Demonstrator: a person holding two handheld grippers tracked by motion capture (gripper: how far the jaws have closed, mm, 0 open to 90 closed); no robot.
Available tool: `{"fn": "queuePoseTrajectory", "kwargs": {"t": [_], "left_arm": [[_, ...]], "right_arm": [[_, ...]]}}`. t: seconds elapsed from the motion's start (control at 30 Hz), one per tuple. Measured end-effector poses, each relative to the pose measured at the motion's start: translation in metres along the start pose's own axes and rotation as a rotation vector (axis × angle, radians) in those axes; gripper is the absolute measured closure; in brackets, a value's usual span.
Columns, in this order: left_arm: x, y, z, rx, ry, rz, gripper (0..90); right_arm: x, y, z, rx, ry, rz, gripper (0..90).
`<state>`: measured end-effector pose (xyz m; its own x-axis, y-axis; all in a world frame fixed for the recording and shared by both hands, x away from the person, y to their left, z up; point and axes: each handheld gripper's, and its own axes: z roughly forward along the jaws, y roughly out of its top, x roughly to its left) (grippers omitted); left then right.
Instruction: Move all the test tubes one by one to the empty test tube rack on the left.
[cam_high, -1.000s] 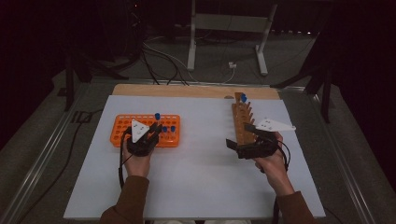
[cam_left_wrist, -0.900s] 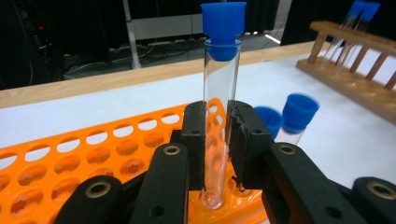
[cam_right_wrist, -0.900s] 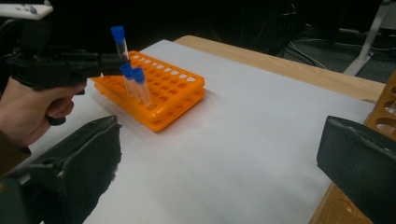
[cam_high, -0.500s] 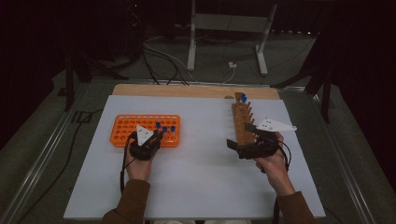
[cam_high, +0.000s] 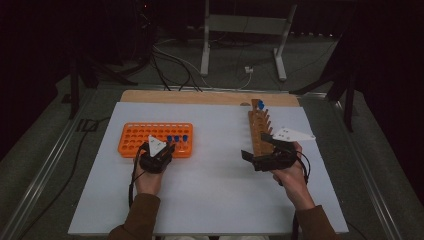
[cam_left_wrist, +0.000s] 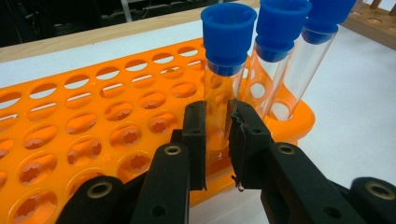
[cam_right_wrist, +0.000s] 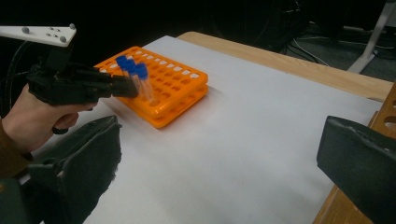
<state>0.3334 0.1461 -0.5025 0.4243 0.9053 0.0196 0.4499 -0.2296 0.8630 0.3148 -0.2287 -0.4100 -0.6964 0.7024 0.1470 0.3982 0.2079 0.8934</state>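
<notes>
My left hand-held gripper (cam_left_wrist: 217, 140) sits at the near right corner of the orange rack (cam_high: 135, 142), its two black jaws set on either side of a clear tube with a blue cap (cam_left_wrist: 227, 70). The pads lie against the glass or just off it; I cannot tell whether they press, so the jaws are nearly closed around the tube. The tube stands upright in a hole of the rack's near row, with two more blue-capped tubes (cam_left_wrist: 292, 51) just beside it to the right. In the high view these three caps (cam_high: 177, 138) stand at the right end of the rack, just past my left hand (cam_high: 146, 177).

A second ago the left hand-held gripper was over the rack's middle with a tube lifted between its jaws; now it has come nearer to me and to the right, and the tube is down in its hole.

My right hand-held gripper (cam_right_wrist: 219, 158) has stayed where it was, at the near end of the wooden rack (cam_high: 260, 131) on the right side of the tabletop (cam_high: 215, 200). Its jaws stand wide apart with nothing between them. One blue-capped tube (cam_high: 260, 105) stands at the far end of the wooden rack.
</notes>
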Motion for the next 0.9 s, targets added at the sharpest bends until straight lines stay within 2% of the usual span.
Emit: {"fn": "queuePoseTrajectory", "kwargs": {"t": [0.07, 0.13, 0.2, 0.27, 0.47, 0.53, 0.6, 0.67, 0.8, 0.9], "left_arm": [[0.001, 0.001, 0.000, 0.006, -0.010, -0.008, 78.4], [0.003, 0.001, -0.001, 0.008, -0.032, -0.032, 76.8], [0.003, 0.001, -0.002, 0.018, -0.024, -0.048, 67.0], [0.005, 0.001, -0.005, 0.027, -0.037, -0.057, 63.0], [0.010, 0.005, -0.024, -0.019, -0.065, -0.086, 50.7], [0.012, 0.007, -0.032, -0.031, -0.098, -0.105, 46.4], [0.013, 0.008, -0.040, -0.057, -0.112, -0.112, 40.9], [0.013, 0.009, -0.048, -0.082, -0.107, -0.108, 37.1], [0.011, 0.011, -0.063, -0.109, -0.082, -0.109, 22.8], [0.011, 0.009, -0.074, -0.122, -0.085, -0.109, 16.8]], "right_arm": [[0.000, 0.000, 0.000, 0.003, 0.002, 0.000, 0.0], [0.001, 0.000, 0.000, 0.004, 0.002, -0.001, 0.0], [0.000, 0.000, 0.000, 0.003, 0.002, 0.000, 0.0], [-0.001, -0.001, 0.000, 0.004, 0.001, 0.005, 0.0], [0.000, -0.001, 0.002, 0.011, 0.003, 0.002, 0.0], [0.000, -0.001, 0.002, 0.009, 0.002, 0.003, 0.0], [0.000, -0.001, 0.002, 0.009, 0.000, 0.005, 0.0], [0.000, -0.001, 0.001, 0.008, 0.001, 0.008, 0.0], [0.000, -0.001, 0.001, 0.007, 0.003, 0.007, 0.0], [-0.001, -0.001, 0.000, 0.003, 0.000, 0.010, 0.0]]}}
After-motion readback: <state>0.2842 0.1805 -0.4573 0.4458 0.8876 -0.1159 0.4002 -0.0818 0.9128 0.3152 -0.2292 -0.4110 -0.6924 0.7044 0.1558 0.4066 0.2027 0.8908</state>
